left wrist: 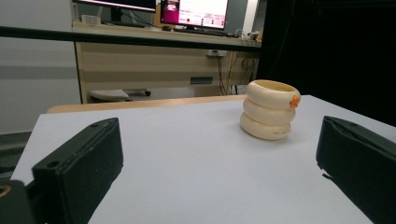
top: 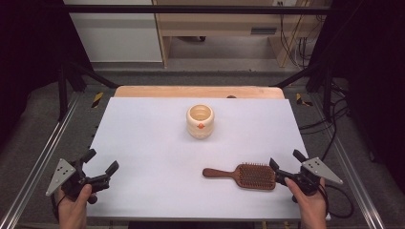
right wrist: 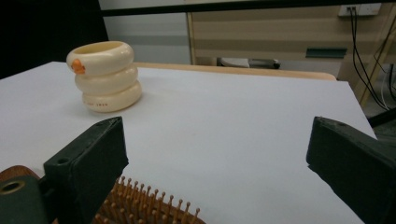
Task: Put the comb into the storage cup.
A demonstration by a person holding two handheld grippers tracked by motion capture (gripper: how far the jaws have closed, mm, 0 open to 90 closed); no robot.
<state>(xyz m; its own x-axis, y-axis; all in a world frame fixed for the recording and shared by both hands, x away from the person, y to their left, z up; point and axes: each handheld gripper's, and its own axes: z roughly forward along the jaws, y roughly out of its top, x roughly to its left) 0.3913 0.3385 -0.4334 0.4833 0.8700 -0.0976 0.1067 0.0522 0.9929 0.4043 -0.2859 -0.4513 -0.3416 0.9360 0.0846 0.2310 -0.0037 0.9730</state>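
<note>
While both tools are gaping empty, right tool (top: 282, 166) is nearing hairbrush (top: 241, 175) at 5 o'clock; left tool (top: 100, 165) is idling; cup (top: 200, 120) is waiting; nothing grasped.

Floor: grey carpet (top: 229, 76) beyond the worktop's far edge.
Furniture: pale wooden desk (top: 215, 21); lit monitor (left wrist: 194, 11) on it.
Wall: white panel (top: 114, 33).
Cables: black, hanging right (top: 298, 43).
</note>
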